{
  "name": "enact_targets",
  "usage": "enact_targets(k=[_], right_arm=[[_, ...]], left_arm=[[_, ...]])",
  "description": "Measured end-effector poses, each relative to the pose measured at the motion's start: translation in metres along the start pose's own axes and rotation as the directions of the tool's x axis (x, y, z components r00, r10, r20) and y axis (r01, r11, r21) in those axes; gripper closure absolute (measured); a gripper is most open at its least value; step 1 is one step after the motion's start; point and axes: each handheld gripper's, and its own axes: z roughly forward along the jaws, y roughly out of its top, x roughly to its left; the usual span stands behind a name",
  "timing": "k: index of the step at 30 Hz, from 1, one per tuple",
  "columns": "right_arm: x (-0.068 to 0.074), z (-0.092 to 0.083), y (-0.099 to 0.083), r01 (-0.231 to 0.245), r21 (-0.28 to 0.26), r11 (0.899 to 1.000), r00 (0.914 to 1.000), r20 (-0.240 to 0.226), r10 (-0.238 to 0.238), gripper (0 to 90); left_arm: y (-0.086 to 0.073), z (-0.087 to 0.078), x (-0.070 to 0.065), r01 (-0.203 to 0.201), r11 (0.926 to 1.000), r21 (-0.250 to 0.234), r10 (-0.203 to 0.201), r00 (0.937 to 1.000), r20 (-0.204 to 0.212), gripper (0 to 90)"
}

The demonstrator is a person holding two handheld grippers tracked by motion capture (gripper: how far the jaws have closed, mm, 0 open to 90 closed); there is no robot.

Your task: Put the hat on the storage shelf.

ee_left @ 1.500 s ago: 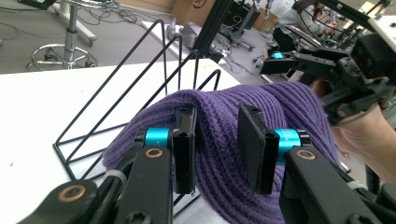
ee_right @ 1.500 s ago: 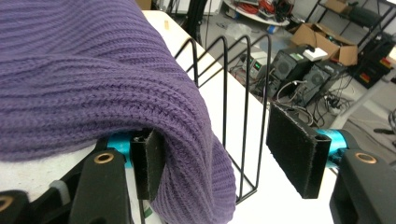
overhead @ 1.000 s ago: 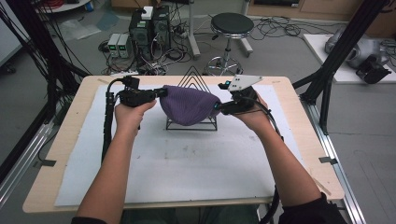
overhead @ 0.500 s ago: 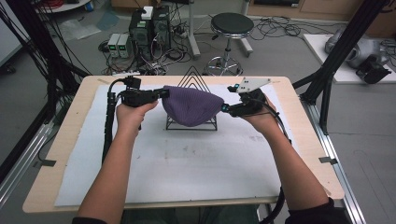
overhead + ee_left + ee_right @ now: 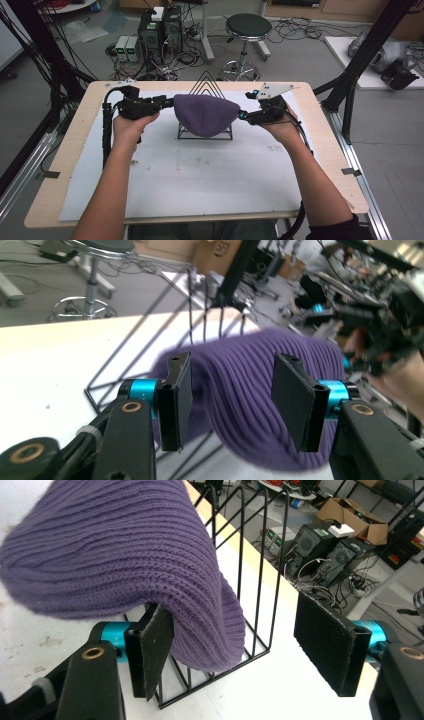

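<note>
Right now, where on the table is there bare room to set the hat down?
The white sheet lies bare between the forearms, in front of the wire rack. It is crowded at the rack, where the purple knit hat sits between the left gripper and the right gripper.

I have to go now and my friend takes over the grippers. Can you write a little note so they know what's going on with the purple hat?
Left gripper: jaws have just been opening, now apart with the purple hat in the gap, pads not pressing on it.
Right gripper: open at the hat's other end; one pad touches the knit.
The hat is draped over the black wire rack, which stands on the white sheet at the far middle of the table.
Done: the hat sits on the rack.
Left: probably just draw both grippers back without snagging the knit.
</note>
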Motion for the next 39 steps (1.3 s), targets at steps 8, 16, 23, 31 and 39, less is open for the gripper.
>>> enact_targets(k=[8, 16, 23, 31, 39], right_arm=[[0.003, -0.001, -0.001, -0.002, 0.01, 1.0, 1.0, 0.003, 0.002, 30.7], [0.007, -0.009, -0.004, -0.016, 0.016, 1.0, 0.9997, 0.02, 0.015, 30.2], [0.018, -0.027, -0.005, 0.01, -0.026, 1.0, 0.9998, 0.018, -0.01, 29.4], [0.049, -0.029, 0.009, 0.115, -0.07, 0.991, 0.993, -0.021, -0.116, 28.5], [0.079, -0.003, 0.013, 0.196, -0.059, 0.979, 0.978, -0.06, -0.2, 35.8]], left_arm=[[-0.038, 0.005, -0.006, 0.024, 0.9996, 0.016, -0.025, 0.9957, 0.089, 51.4], [-0.052, 0.025, -0.013, 0.045, 0.9982, 0.041, -0.049, 0.9921, 0.115, 73.8], [-0.045, 0.021, -0.019, 0.081, 0.9961, -0.036, -0.073, 0.9805, 0.183, 87.4], [-0.014, 0.019, -0.034, 0.104, 0.9902, -0.093, -0.084, 0.9763, 0.199, 87.7], [-0.005, 0.023, -0.038, 0.09, 0.993, -0.076, -0.075, 0.9802, 0.183, 87.7]])
